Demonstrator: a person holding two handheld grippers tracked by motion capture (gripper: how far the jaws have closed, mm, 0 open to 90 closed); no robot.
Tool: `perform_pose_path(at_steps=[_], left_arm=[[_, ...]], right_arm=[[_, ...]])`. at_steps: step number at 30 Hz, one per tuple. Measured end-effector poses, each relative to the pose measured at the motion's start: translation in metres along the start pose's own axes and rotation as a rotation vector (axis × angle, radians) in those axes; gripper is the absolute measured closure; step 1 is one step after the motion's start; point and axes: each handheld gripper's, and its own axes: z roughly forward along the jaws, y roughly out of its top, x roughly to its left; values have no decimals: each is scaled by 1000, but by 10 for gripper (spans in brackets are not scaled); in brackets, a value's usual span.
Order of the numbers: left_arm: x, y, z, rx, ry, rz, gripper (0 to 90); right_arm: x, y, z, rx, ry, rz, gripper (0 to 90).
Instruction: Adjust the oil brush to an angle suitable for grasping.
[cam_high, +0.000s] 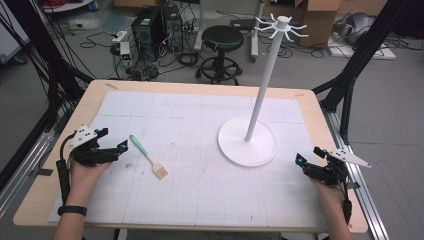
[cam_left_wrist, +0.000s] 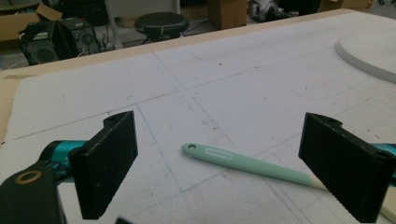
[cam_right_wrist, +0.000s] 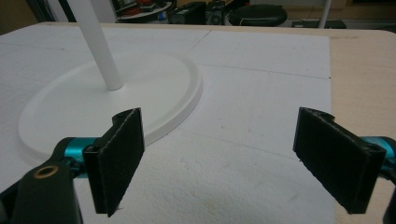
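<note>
My left gripper (cam_left_wrist: 219, 163) jaws stand wide apart, empty; right gripper (cam_right_wrist: 217, 158) likewise. The mint-green plastic-handled brush with pale bristles (cam_left_wrist: 254, 165) lies flat on the white mat (cam_high: 200, 190) just ahead. Probably light, stiff, slick; grip mid-handle.

Even, soft overhead light, with faint shadows on the white mat (cam_high: 200, 165). The high view is slightly grainy; both gripper views blur towards their lower corners.
</note>
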Motion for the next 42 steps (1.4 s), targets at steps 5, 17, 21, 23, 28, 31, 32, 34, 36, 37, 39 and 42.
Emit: perform_pose_path(at_steps=[5, 17, 21, 23, 28, 31, 32, 34, 36, 37, 39, 42], left_arm=[[1, 0, -1, -1, 4, 2, 123], [3, -1, -1, 36, 14, 2, 233], [3, -3, 1, 69, 11, -1, 349], [3, -3, 3, 89, 7, 7, 424], [2, -3, 9, 145, 17, 2, 621], [4, -6, 16, 190, 17, -5, 724], [4, -6, 16, 190, 17, -5, 752], [5, -7, 20, 213, 19, -6, 803], [5, -8, 23, 224, 20, -5, 856], [5, -9, 25, 226, 24, 0, 880], [5, -10, 28, 235, 24, 9, 898], [5, -11, 34, 244, 42, -7, 898]], right_arm=[[0, 0, 0, 1, -2, 2, 159], [0, 0, -1, -3, -3, 10, 160], [-1, 0, -1, -6, -1, 6, 160], [-1, 1, -1, -7, 0, 5, 160], [0, 1, 0, -9, 0, 4, 160], [1, 1, -1, -8, 4, 3, 160], [1, 2, -1, -8, 3, 3, 160], [1, 2, 0, -9, 4, 4, 161], [0, 2, 0, -8, 3, 2, 161], [1, 2, 0, -6, 4, 2, 161], [1, 2, 1, -6, 6, 0, 162], [2, 2, 1, -5, 6, -2, 162]])
